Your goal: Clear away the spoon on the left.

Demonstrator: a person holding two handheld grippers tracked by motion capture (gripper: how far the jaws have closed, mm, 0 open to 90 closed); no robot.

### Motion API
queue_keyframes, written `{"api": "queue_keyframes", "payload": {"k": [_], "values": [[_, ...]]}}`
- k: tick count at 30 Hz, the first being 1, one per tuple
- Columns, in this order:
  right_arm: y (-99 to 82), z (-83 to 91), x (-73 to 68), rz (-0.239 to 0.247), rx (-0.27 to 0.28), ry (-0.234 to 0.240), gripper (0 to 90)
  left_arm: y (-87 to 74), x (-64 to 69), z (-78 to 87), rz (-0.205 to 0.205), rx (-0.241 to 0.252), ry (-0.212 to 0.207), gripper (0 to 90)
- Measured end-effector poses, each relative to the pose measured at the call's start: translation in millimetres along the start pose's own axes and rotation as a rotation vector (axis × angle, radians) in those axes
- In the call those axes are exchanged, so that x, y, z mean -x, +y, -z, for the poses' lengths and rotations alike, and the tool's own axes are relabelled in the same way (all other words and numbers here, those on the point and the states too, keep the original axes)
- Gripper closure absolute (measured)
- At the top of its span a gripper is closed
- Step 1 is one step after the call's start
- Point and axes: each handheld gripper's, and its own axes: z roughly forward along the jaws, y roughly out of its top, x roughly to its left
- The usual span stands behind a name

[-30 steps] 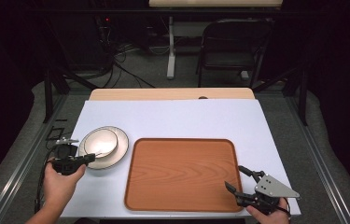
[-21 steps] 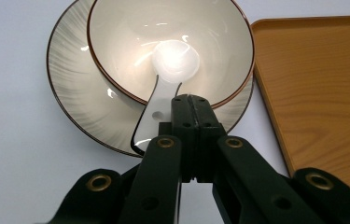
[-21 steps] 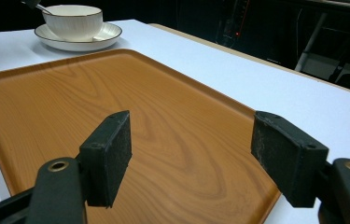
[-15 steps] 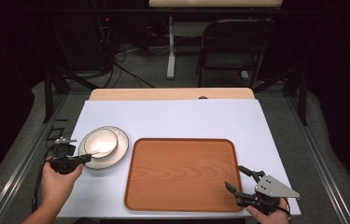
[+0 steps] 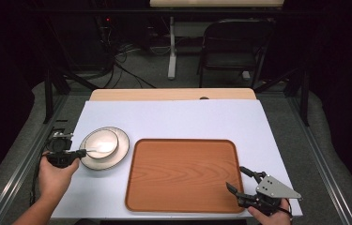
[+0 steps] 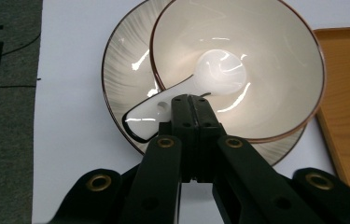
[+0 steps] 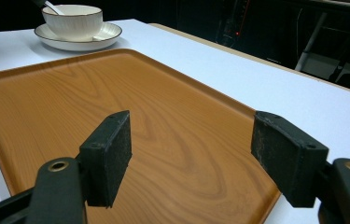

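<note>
So on the worktop (image 5: pixel 183 117) there's a tray (image 5: pixel 183 176) sitting front and center. Just left of it is a saucer (image 5: pixel 119 152) with a bowl (image 5: pixel 99 141) on it, spoon (image 5: pixel 99 149) lying in the bowl. A chair (image 5: pixel 234 40) stands behind the worktop.

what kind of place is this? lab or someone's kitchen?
Likely a lab or recording room, not a kitchen: dark surroundings, loose cables on the floor, a folding chair, and a metal-framed table under a white sheet.
</note>
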Motion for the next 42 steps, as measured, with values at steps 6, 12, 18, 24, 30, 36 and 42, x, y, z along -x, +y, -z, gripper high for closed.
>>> {"api": "queue_keyframes", "payload": {"k": [6,12,18,24,30,36,42], "values": [[-0.1,0.3,0.3,-0.001,0.000,-0.001,28.7,7.1,-4.2,-6.0,0.009,-0.001,0.019,90.0],[-0.1,0.4,0.2,-0.003,0.001,0.000,28.7,13.1,-8.2,-11.0,0.022,-0.001,0.035,90.0],[-0.1,0.3,-0.1,-0.004,0.000,0.001,28.7,19.0,-11.1,-13.3,0.018,-0.005,0.044,90.0],[-0.1,0.2,0.0,-0.002,0.001,0.001,28.7,25.8,-13.5,-14.9,0.021,0.004,0.053,90.0],[-0.1,0.3,0.2,-0.001,0.002,0.001,28.7,30.3,-14.9,-17.7,0.027,0.012,0.052,90.0],[-0.1,0.4,0.3,-0.001,0.001,0.002,28.7,32.9,-15.9,-16.1,0.037,0.005,0.053,89.9],[-0.1,0.3,0.1,-0.001,0.001,0.001,28.7,35.2,-21.1,-8.6,0.095,0.016,0.039,86.7]]}}
